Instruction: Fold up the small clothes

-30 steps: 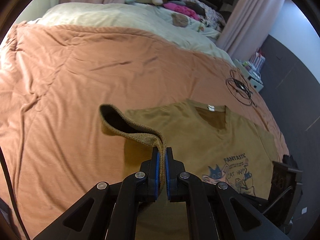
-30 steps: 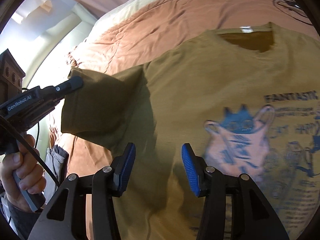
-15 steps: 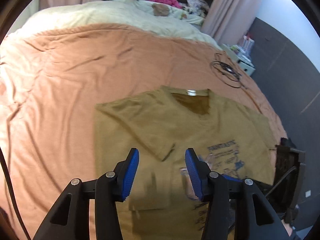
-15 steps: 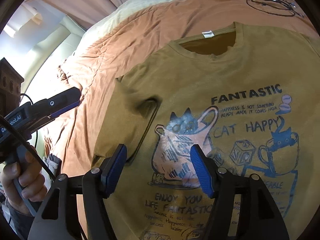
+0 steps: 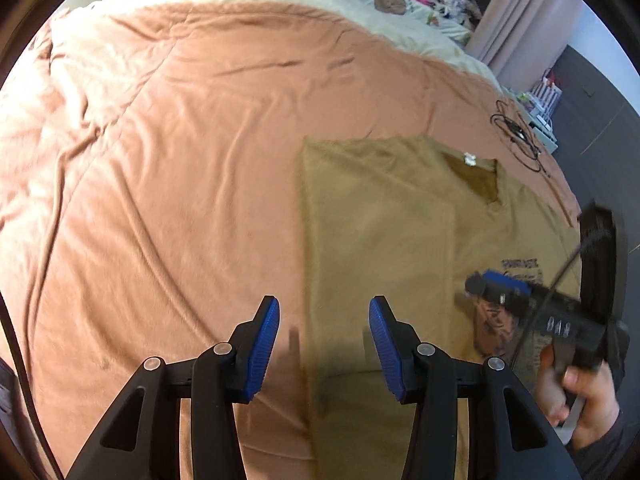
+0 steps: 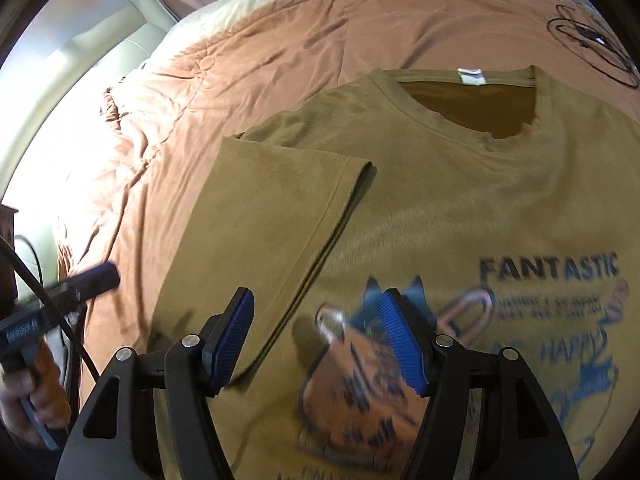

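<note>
Olive-brown cotton T-shirt (image 6: 460, 200) lies flat on the salmon-orange quilted bed cover (image 5: 180, 160), w/ its left sleeve folded in over the chest, a small white neck label (image 6: 469, 77) too small to read, and a blue print reading "FANTASTIC" and, blurred, "HAPPY" beside a cat-in-cup drawing. The left gripper (image 5: 323, 344), black w/ blue ribbed pads, is over the shirt's folded side edge, its jaws closing a bit but apart w/ nothing clamped. The right gripper (image 6: 318, 340) is over the cup print, jaws apart & empty; a coiled black cable (image 6: 592, 40) lies well apart behind the collar.
</note>
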A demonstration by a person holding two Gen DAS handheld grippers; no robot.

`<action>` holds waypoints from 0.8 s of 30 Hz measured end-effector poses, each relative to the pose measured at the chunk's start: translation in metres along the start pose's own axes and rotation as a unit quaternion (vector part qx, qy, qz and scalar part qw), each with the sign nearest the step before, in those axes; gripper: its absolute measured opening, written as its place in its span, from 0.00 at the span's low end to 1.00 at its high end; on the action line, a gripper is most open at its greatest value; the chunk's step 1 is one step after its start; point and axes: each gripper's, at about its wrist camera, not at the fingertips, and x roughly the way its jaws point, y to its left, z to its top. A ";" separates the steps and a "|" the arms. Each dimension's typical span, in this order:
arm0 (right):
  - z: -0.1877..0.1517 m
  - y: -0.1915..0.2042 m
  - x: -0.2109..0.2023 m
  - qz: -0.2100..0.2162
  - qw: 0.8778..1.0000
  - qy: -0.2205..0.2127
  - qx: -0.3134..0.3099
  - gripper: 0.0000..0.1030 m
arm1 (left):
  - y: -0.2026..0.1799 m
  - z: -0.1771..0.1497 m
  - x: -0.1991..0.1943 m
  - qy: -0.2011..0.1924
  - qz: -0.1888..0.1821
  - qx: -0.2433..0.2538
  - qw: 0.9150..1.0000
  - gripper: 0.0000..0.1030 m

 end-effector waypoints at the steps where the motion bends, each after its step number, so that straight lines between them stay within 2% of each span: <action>1: 0.006 0.000 0.008 0.000 1.000 0.005 0.004 0.61 | 0.003 -0.002 0.004 0.004 -0.001 -0.003 1.000 0.45; 8: 0.030 -0.008 0.030 0.004 0.999 0.003 0.033 0.39 | 0.012 -0.015 0.033 0.037 -0.006 -0.012 0.999 0.35; 10: 0.032 -0.009 0.035 -0.003 0.999 0.000 0.037 0.28 | 0.011 -0.019 0.039 0.044 -0.003 -0.011 0.999 0.34; 12: 0.034 -0.007 0.040 -0.004 0.999 0.004 0.038 0.10 | 0.010 -0.023 0.042 0.047 0.002 -0.006 0.999 0.33; 14: 0.032 -0.003 0.039 -0.014 0.999 0.002 0.032 0.02 | 0.010 -0.026 0.041 0.045 0.007 0.000 0.999 0.32; 19: 0.018 0.005 0.028 -0.041 0.999 -0.008 0.026 0.00 | 0.009 -0.032 0.038 0.043 0.017 0.010 0.999 0.32; 24: 0.014 0.006 0.026 -0.057 0.998 0.010 0.028 0.01 | 0.009 -0.035 0.034 0.045 0.021 0.014 0.999 0.32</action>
